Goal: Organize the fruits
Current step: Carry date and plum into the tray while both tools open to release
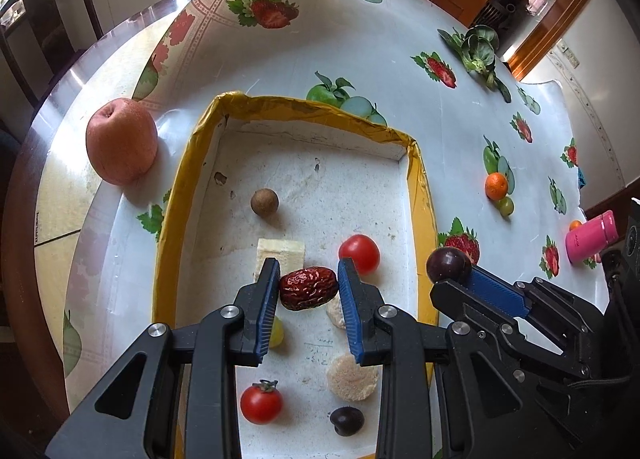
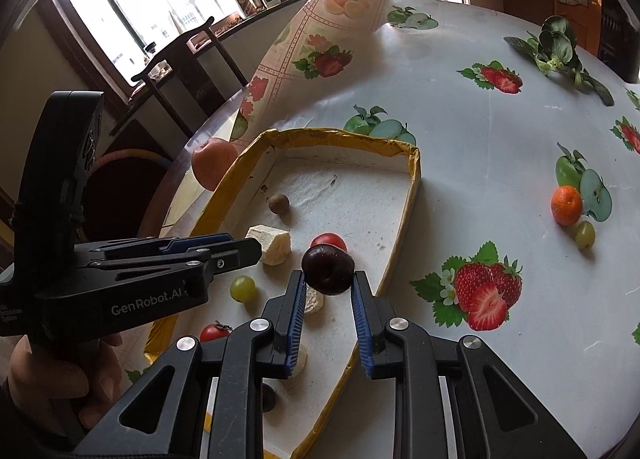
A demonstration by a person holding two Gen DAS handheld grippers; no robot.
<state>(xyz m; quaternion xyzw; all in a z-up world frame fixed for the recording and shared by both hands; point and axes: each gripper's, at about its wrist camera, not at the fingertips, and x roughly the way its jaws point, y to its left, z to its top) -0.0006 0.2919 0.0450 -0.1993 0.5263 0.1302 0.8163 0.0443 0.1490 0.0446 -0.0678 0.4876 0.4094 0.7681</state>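
My left claw (image 1: 308, 283): clenched on a wrinkled dark-red dried jujube (image 1: 307, 287), held above the near half of the yellow-rimmed white foam tray (image 1: 173, 211).

My right claw (image 2: 329, 286): clenched on a round dark-purple plum (image 2: 328, 269), held over the tray's right rim, near end.

Tray contents: brown longan (image 1: 264, 201) toward the far left corner; two red cherry tomatoes (image 1: 359, 253); pale green grape (image 2: 243, 288); second dark plum (image 1: 347, 420) at the near edge; pale foam pieces (image 1: 280, 253).

Fruit-print tablecloth (image 1: 420, 107): large pink-red apple (image 1: 121, 141) just outside the tray's left rim; small orange mandarin (image 2: 566, 205) and another green grape (image 2: 585, 234) well right of the tray.
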